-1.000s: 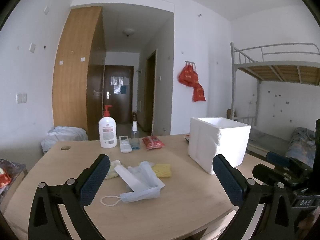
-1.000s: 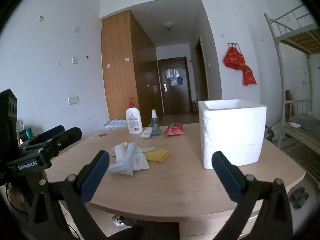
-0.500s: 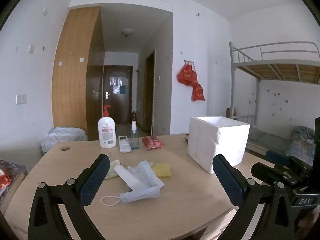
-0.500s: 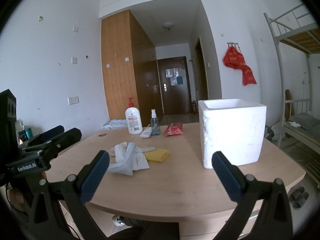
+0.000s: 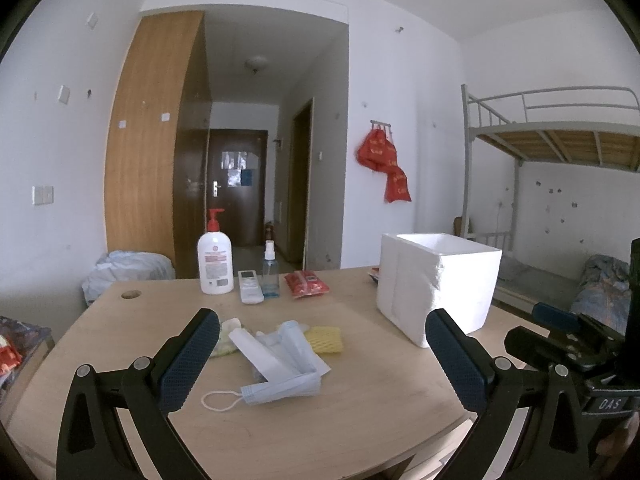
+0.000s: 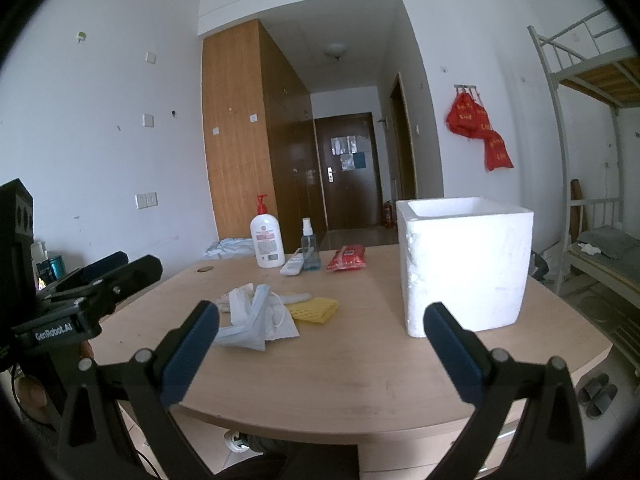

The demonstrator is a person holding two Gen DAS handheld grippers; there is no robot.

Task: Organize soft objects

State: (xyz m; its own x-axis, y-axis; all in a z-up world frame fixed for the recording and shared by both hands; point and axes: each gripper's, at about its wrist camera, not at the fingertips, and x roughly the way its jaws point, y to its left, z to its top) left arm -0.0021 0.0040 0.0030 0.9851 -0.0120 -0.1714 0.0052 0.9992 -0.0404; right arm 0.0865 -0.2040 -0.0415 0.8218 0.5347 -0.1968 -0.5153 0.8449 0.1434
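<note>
Face masks (image 5: 276, 376) lie heaped on the worktop (image 5: 360, 412) just ahead of our left tongs (image 5: 320, 356), which are spread wide and empty. Right-wrist view: right tongs (image 6: 320, 348), likewise released, face the foam box (image 6: 464, 268) ahead-right, the heap ahead-left. We judge a pinch could snag one ear loop (image 5: 218, 400) and drag the whole pile.

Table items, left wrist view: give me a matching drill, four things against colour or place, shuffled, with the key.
Things:
1. White pump bottle with red pump
2. White foam box
3. Pale blue face mask
4. Yellow mesh sponge

Descriptions:
A. Nearest the left jaws, ear loop trailing
B. Open-topped, at the table's right side
C. Upright at the far edge, beside a remote
D. Lies just behind the pile of masks

Pairs: 1-C, 2-B, 3-A, 4-D
</note>
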